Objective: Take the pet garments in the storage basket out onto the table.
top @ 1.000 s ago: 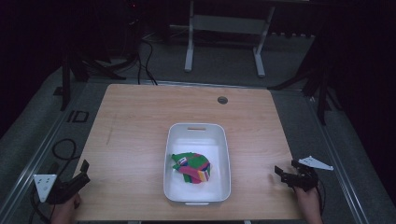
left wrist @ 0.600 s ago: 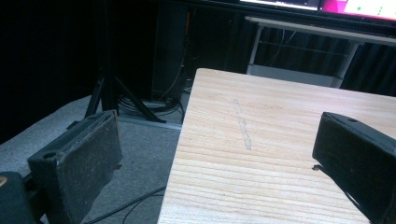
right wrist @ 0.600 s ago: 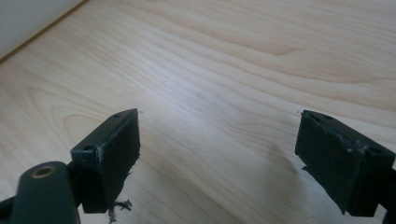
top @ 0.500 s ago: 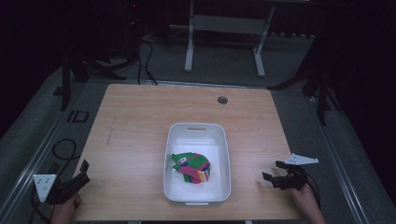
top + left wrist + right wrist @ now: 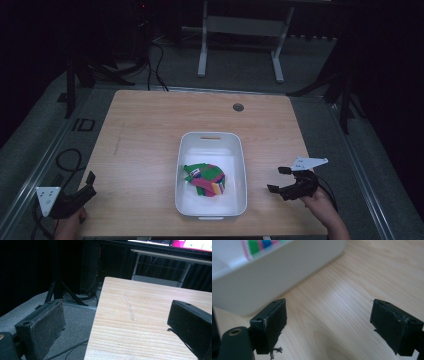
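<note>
I see a white bin (image 5: 211,150) mid-table (image 5: 150,130) holding a crumpled multicoloured cloth (image 5: 206,180); any print on it is too small to read. My right gripper (image 5: 283,181) sits beside the bin, jaws released. My left gripper (image 5: 88,184), also released, rests at the table's near-left edge.

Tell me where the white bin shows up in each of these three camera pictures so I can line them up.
High view: the white bin sits centre-bottom on the table, colourful cloth inside.
Left gripper view: not in it.
Right gripper view: upper left, its white wall beyond the open jaws.
Shared landmark: the light wooden tabletop.
</note>
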{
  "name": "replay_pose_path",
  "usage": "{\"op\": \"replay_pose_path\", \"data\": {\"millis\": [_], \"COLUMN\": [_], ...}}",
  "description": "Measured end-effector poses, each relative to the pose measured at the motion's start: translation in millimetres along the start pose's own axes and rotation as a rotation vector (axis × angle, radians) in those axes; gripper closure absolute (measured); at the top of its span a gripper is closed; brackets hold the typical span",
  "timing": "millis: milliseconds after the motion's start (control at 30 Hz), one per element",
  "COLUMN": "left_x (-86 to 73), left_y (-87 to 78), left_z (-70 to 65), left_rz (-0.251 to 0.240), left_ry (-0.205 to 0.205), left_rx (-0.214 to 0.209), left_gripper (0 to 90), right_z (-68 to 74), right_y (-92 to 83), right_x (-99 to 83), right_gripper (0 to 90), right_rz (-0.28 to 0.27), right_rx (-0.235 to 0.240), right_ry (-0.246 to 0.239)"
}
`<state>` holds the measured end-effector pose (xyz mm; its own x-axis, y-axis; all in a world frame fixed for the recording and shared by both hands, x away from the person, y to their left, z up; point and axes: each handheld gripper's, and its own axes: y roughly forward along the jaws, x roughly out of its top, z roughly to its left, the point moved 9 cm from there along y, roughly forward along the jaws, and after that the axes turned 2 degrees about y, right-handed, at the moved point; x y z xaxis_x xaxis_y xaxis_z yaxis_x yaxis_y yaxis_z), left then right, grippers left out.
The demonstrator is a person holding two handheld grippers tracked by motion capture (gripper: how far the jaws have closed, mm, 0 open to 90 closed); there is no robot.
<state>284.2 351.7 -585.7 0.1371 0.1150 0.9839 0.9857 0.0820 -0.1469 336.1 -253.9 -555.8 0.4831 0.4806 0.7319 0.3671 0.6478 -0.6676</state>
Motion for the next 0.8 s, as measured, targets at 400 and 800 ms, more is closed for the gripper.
{"op": "replay_pose_path", "data": {"millis": [400,800], "left_x": [0.0,-0.1], "left_y": [-0.1,0.1], "left_z": [-0.3,-0.5], "left_rz": [0.0,0.001], "left_ry": [0.002,0.002], "left_rx": [-0.004,-0.006], "left_gripper": [1.8,1.8], "right_z": [27.1,64.2], "right_y": [6.9,40.4], "right_x": [56.2,95.6], "right_gripper": [13.9,13.9], "right_rz": [-0.026,0.022], "right_rx": [0.018,0.083], "right_ry": [-0.097,-0.199]}}
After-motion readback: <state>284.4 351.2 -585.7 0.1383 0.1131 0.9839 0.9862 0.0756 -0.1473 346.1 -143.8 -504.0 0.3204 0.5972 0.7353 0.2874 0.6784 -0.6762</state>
